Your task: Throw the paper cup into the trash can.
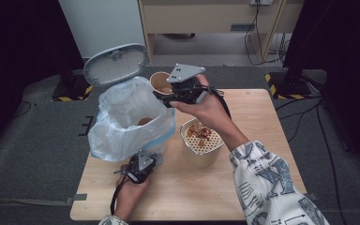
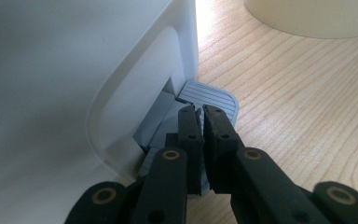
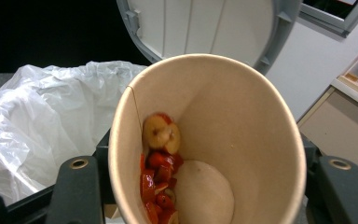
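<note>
high view: the right gripper (image 1: 168, 96) holds a paper cup (image 1: 161, 82) tilted over the bagged bin (image 1: 131, 119), ready to tip out.
left gripper view: closed jaws press the pedal (image 2: 212, 95), propping the lid open.
right gripper view: jaws clamp the cup; food scraps (image 3: 161, 172) cling inside.

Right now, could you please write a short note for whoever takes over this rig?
Left claw: shut, its tips on the grey pedal at the foot of the white bin; the bin's lid stands open.
Right claw: shut on a paper cup, held tilted by the bin's far rim, red food scraps inside.
Second cup lies in the bin bag. A tub with a strainer of scraps stands on the table.
Left: tip the cup into the bag, release the pedal.
</note>
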The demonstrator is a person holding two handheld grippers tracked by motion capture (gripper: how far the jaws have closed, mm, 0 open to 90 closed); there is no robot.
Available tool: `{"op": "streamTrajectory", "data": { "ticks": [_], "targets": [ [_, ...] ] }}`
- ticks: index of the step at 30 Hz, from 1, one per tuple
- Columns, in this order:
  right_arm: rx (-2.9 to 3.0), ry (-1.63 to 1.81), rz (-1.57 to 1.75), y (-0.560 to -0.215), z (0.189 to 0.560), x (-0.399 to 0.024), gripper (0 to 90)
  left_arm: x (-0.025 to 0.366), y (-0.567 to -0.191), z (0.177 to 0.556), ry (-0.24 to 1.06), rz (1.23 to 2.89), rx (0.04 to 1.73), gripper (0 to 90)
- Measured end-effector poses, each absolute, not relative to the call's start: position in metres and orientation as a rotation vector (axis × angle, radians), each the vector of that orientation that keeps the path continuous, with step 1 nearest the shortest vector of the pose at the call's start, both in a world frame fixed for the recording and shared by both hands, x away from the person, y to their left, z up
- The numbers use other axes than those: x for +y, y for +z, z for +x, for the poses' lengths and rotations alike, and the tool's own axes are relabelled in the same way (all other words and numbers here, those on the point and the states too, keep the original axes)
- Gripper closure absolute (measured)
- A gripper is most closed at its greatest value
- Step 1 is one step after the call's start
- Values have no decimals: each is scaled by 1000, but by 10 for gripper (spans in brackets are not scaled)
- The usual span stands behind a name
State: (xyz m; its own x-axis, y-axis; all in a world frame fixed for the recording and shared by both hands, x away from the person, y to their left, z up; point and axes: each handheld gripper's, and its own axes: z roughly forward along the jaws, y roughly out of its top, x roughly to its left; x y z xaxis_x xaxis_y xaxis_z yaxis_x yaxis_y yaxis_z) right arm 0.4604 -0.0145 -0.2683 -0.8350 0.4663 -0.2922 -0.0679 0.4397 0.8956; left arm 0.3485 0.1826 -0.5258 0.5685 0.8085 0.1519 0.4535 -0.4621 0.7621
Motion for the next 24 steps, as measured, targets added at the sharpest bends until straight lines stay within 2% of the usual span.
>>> {"op": "streamTrajectory", "data": {
  "ticks": [24],
  "targets": [
    [2215,1452,344,-275,463,6,371,183,-526,348,666,2117,1004,848]
  ]
}}
